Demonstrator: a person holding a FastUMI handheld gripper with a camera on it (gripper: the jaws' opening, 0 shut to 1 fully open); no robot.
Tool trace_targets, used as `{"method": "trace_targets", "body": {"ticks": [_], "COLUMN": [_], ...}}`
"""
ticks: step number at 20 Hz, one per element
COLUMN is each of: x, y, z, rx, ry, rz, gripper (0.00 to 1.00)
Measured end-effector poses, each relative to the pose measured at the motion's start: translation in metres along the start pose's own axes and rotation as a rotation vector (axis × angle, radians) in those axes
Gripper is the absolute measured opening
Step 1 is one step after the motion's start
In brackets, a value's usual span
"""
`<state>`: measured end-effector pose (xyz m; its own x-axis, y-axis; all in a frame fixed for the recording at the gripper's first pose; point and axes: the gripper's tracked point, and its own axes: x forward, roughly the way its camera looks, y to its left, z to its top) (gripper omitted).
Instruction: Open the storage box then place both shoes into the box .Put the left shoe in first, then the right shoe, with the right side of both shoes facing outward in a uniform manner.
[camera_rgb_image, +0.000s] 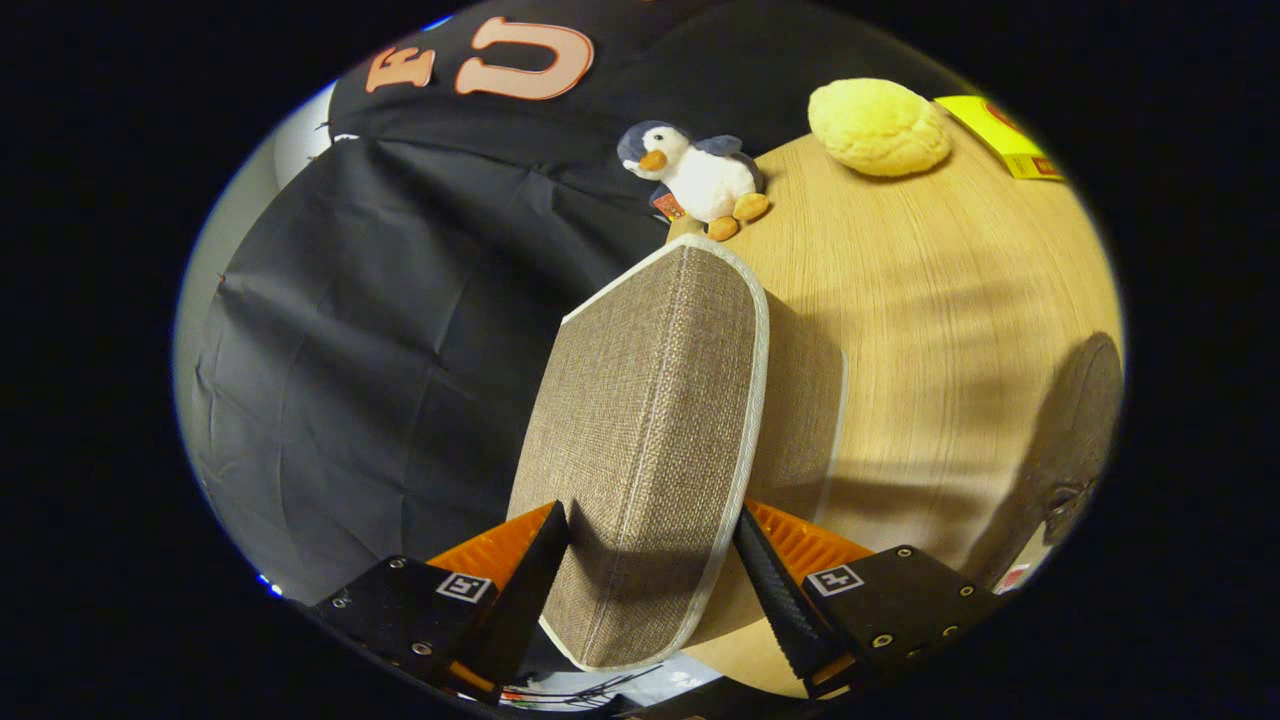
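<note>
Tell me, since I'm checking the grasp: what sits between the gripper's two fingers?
The storage box lid, a woven fabric panel with pale trim, sits between the gripper fingers in the gripper view.

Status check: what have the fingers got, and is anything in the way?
Gripper shut on the beige woven-fabric storage box lid, lid lifted on edge. Plush penguin and yellow round cushion on the wooden table beyond, not obstructing.
</note>
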<state>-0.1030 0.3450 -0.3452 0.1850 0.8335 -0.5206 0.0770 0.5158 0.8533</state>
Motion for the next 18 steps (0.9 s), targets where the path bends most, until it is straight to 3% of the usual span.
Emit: {"method": "trace_targets", "body": {"ticks": [7,11,15,17,18], "x": [-0.025,-0.057,-0.063,-0.067,-0.067], "y": [0.01,0.046,0.07,0.088,0.095], "z": [0.013,0.026,0.026,0.028,0.028], "rx": [0.098,0.097,0.072,0.05,0.026], "ry": [-0.066,-0.119,-0.107,-0.122,-0.126], "rz": [0.083,0.22,0.293,0.323,0.327], "gripper": [0.95,0.85,0.69,0.54,0.4]}}
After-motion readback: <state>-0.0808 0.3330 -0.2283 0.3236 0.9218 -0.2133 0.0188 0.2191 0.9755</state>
